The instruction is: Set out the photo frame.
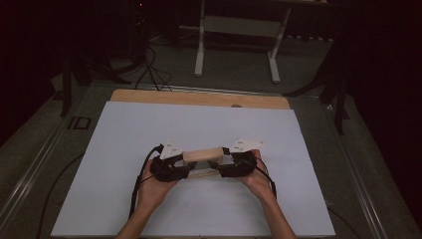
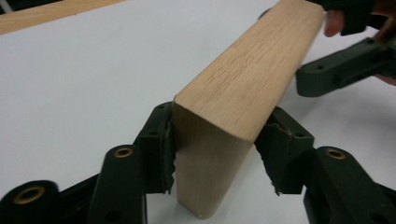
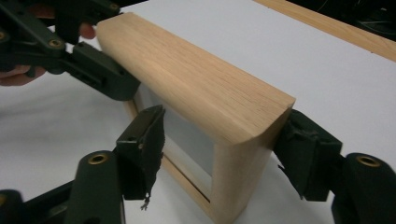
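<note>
High view overhead; gripper views close, facing across one wooden frame (image 1: 201,160).

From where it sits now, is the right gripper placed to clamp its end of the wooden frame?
Probably yes. The right gripper already straddles that end of the wooden frame; one pad touches, the other stands slightly off, with nothing between.

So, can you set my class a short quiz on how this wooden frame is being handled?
1. True or false: the wooden frame lies flat on the white sheet.
2. Of the left gripper and the right gripper, which has one pad standing apart from the wood? A left, B right, C both.
3. Fill in: each gripper sits at one ___ of the frame.

Key: 1 false, it stands on edge; 2 B; 3 end.
</note>
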The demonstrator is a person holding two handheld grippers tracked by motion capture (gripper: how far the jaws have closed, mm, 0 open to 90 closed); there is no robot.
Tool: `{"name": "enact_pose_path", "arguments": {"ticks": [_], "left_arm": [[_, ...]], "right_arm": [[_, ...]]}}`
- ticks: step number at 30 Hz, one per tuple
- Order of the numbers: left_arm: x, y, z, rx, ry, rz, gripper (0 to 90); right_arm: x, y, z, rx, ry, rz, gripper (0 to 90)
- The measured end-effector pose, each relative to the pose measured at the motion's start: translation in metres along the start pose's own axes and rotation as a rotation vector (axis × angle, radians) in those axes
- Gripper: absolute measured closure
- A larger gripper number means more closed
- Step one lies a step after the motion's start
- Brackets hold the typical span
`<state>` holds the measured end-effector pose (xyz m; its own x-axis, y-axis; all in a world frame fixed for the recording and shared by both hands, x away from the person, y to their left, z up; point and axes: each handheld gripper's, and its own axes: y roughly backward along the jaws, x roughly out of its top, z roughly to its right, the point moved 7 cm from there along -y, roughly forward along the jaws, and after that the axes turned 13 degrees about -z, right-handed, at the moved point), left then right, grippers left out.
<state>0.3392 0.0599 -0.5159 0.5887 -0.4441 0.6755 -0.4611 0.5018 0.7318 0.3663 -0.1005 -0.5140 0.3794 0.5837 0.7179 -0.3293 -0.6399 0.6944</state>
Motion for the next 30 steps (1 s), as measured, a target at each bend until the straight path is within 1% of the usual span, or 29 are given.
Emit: {"name": "enact_pose_path", "arguments": {"ticks": [2, 3, 5, 7, 8, 9, 10, 11, 12, 14, 15, 16, 18, 20, 24, 26, 30], "left_arm": [[0.001, -0.001, 0.000, 0.002, -0.002, 0.000, 46.9], [0.003, -0.003, -0.002, 0.007, -0.012, -0.007, 46.9], [0.005, -0.004, -0.003, 0.009, -0.016, -0.012, 43.2], [0.008, -0.006, -0.003, 0.007, -0.015, -0.003, 41.9], [0.008, -0.006, -0.003, 0.007, -0.015, -0.003, 41.6], [0.009, -0.007, -0.004, 0.004, -0.014, -0.001, 41.0], [0.011, -0.008, -0.005, 0.002, -0.009, 0.003, 41.0], [0.013, -0.010, -0.005, -0.001, -0.006, 0.010, 40.0], [0.013, -0.010, -0.005, -0.001, -0.006, 0.010, 39.9], [0.013, -0.010, -0.005, -0.003, -0.011, 0.010, 40.0], [0.014, -0.011, -0.004, -0.001, -0.024, 0.009, 40.0], [0.015, -0.011, -0.005, 0.003, -0.025, 0.006, 40.3], [0.015, -0.012, -0.007, 0.011, -0.032, -0.005, 40.5], [0.016, -0.012, -0.009, 0.016, -0.038, -0.005, 40.5], [0.018, -0.011, -0.015, 0.045, -0.060, -0.009, 40.4], [0.019, -0.011, -0.017, 0.050, -0.054, -0.008, 40.2], [0.020, -0.014, -0.023, 0.050, -0.063, -0.006, 39.7]], "right_arm": [[-0.001, 0.001, 0.000, -0.006, 0.003, 0.002, 37.3], [-0.001, 0.001, -0.001, -0.014, 0.003, 0.003, 38.6], [-0.004, 0.003, -0.002, -0.035, 0.010, 0.010, 40.7], [-0.004, 0.003, -0.002, -0.053, 0.005, 0.010, 43.2], [-0.004, 0.003, -0.002, -0.053, 0.005, 0.010, 43.2], [-0.004, 0.004, -0.001, -0.077, -0.010, 0.012, 43.6], [-0.004, 0.004, -0.001, -0.077, -0.010, 0.012, 43.6], [-0.005, 0.004, 0.001, -0.085, -0.025, 0.015, 44.3], [-0.005, 0.004, 0.001, -0.085, -0.025, 0.015, 44.3], [-0.005, 0.005, 0.001, -0.087, -0.030, 0.016, 45.1], [-0.006, 0.005, 0.002, -0.093, -0.031, 0.016, 46.8], [-0.006, 0.006, 0.004, -0.109, -0.037, 0.015, 49.4], [-0.004, 0.005, 0.004, -0.114, -0.043, 0.018, 49.3], [-0.003, 0.003, 0.005, -0.117, -0.047, 0.018, 49.4], [0.002, -0.001, 0.006, -0.127, -0.049, 0.020, 49.3], [0.004, -0.003, 0.007, -0.134, -0.046, 0.017, 49.0], [0.009, -0.007, 0.008, -0.154, -0.053, 0.025, 48.3]]}}
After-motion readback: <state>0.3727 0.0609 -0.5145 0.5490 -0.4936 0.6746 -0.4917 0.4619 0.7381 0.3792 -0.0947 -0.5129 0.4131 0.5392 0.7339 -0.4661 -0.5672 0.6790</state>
